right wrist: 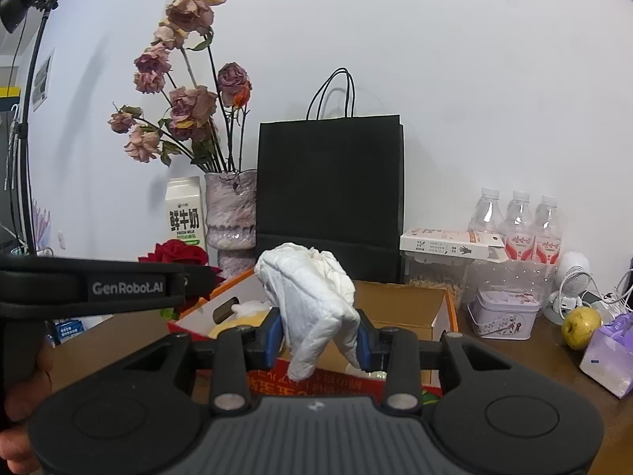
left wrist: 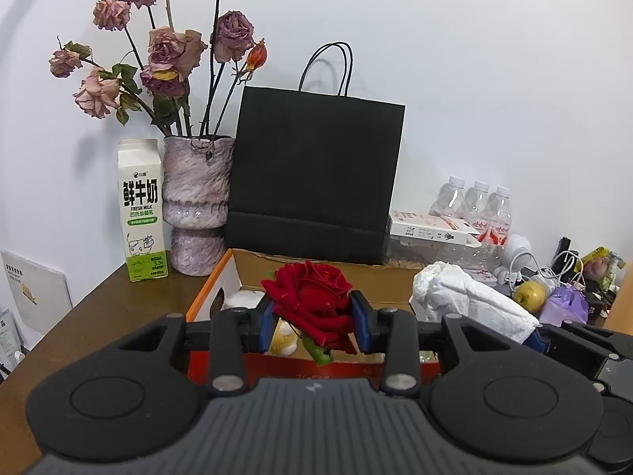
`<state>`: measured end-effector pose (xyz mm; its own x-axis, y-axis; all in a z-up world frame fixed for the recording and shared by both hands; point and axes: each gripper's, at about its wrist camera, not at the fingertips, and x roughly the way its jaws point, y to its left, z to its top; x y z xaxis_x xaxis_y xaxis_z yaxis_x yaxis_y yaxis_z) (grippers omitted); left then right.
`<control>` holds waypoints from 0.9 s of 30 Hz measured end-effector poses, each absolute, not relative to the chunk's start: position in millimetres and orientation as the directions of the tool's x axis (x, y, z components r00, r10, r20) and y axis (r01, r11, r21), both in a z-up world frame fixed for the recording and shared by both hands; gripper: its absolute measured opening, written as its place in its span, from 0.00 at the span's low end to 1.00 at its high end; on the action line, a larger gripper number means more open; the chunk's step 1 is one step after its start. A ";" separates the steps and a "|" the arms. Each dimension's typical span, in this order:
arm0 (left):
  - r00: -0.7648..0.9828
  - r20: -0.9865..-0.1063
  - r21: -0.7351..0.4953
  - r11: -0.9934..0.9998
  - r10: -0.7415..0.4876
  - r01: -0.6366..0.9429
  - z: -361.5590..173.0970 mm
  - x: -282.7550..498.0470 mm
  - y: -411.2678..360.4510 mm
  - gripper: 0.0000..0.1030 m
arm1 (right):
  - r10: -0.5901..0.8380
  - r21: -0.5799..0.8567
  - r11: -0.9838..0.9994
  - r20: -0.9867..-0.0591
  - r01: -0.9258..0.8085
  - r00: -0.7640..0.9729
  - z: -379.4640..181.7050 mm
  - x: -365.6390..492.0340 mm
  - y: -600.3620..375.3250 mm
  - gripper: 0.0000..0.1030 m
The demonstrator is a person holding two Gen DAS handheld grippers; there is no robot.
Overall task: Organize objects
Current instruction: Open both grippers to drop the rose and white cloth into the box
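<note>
My left gripper [left wrist: 315, 318] is shut on a red rose [left wrist: 312, 297]; its blue pads press the bloom from both sides and a short green stem pokes out below. My right gripper [right wrist: 320, 334] is shut on a crumpled white tissue [right wrist: 312, 293], which sticks up above the pads and hangs down between them. Both are held over an open cardboard box [right wrist: 399, 301] with an orange rim and red front. In the right wrist view the rose [right wrist: 180, 253] shows at the left behind the other gripper's body. In the left wrist view the tissue [left wrist: 463, 297] appears at the right.
A black paper bag [left wrist: 316, 174] stands against the wall behind the box. A vase of dried roses [left wrist: 196, 206] and a milk carton [left wrist: 142, 213] are at the left. Water bottles [right wrist: 518, 225], a flat white box [right wrist: 451, 245], a small tin [right wrist: 504, 312], a yellow-green fruit [right wrist: 581, 326] and cables crowd the right.
</note>
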<state>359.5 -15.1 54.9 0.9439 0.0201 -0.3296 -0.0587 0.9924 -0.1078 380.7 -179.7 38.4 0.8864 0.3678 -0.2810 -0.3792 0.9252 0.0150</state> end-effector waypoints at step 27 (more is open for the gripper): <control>0.918 -0.394 -0.110 0.989 0.046 -0.096 41.0 448.6 -21.1 0.38 | 0.345 0.029 0.933 -0.357 -0.359 0.868 22.5 472.0 -176.5 0.34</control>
